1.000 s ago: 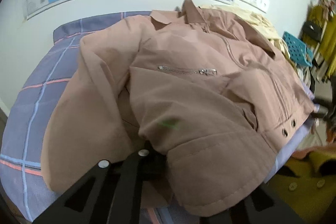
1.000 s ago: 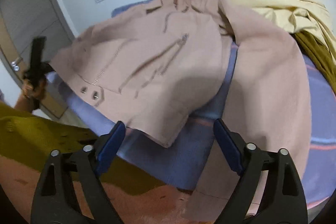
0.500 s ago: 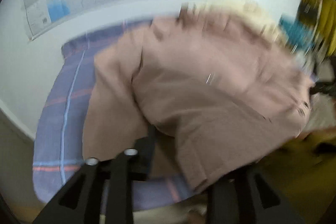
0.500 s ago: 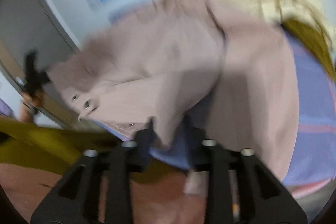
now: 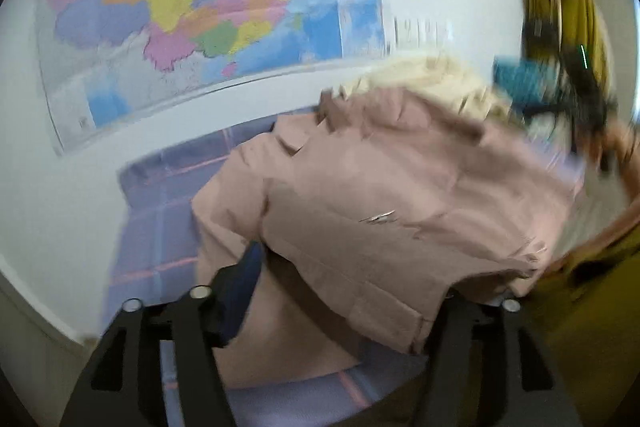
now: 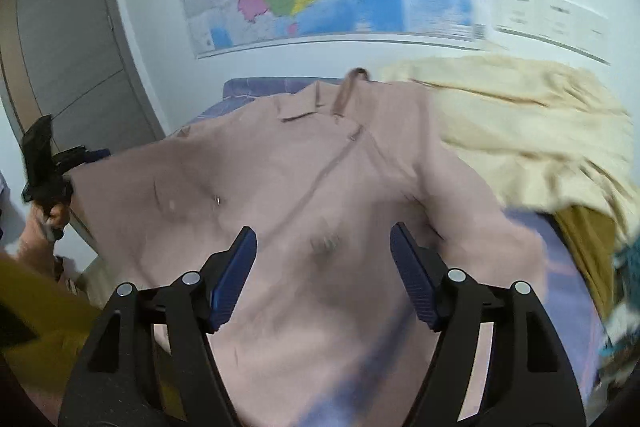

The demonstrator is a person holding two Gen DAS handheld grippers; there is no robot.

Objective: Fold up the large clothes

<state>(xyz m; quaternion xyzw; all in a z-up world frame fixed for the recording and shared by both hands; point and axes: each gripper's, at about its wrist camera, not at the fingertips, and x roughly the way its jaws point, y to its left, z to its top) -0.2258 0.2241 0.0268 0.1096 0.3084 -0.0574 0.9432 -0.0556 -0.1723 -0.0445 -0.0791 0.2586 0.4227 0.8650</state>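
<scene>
Bedspread (image 6: 256, 85) carries jacket (image 6: 320, 187), collar toward the map; right hand-held gripper (image 6: 324, 259) spread, left's (image 5: 340, 291) grip probably blurred.

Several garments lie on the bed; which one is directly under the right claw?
The dusty-pink jacket, spread with its collar toward the map wall. The open right claw hangs over its front; the cream garment is heaped off to the right.

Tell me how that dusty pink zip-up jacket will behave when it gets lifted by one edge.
The dusty pink zip-up jacket will likely flop and sag; it already drapes in soft folds over the purple checked bed cover. Its layered hem looks thick, so probably moderately heavy. The loose sleeve may swing or trail.
</scene>
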